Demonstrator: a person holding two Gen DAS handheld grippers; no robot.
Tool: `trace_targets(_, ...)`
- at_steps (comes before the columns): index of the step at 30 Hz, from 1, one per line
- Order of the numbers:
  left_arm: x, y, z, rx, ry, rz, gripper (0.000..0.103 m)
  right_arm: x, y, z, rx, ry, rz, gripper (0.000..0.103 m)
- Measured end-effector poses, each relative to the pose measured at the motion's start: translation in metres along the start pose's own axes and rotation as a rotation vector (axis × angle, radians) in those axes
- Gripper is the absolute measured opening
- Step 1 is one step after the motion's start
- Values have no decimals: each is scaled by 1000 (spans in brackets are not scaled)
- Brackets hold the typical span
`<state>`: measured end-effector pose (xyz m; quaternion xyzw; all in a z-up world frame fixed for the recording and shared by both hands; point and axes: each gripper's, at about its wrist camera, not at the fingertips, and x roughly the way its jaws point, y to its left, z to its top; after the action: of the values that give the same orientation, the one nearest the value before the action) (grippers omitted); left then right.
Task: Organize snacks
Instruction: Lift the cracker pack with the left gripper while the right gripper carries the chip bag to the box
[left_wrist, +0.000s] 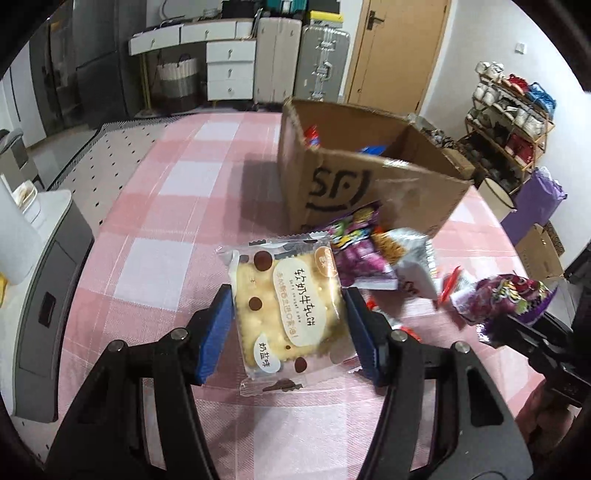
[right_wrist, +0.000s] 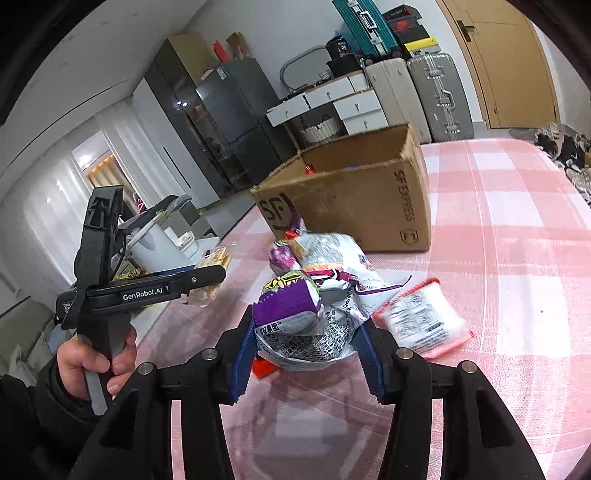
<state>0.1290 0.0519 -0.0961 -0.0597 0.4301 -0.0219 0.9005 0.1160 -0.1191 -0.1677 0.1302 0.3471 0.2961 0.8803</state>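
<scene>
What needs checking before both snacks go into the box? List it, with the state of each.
1. Left gripper holds its snack: ok. The cracker packet sits between the blue fingers, lifted off the tablecloth.
2. Right gripper holds its snack: ok. The purple snack bag is clamped between its fingers.
3. Cardboard box open on top: ok, no flap covers it.
4. Room inside the box: cannot tell. Only a few wrappers show near the rim.
5. Path to the box: not ok for a low move. A pile of snacks lies in front of it, so go over.
6. Grippers apart from each other: ok.
</scene>
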Motion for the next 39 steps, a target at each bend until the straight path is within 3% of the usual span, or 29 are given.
trace_targets(9,-50,-26,17,64,-108,-51,58,-24,26,31,-76,-58,-8,50)
trace_targets(25,-157,-76,75,134,-322,-150,58,-79,83,141,-244,-218,-4,50)
trace_targets(33,-190,-89,113,135,-366,-187,58,-84,103,184,-299,-251,0,50)
trace_targets(39,-194,-86,144,103,-371,-189,58,-70,96,208,-278,-249,-20,50)
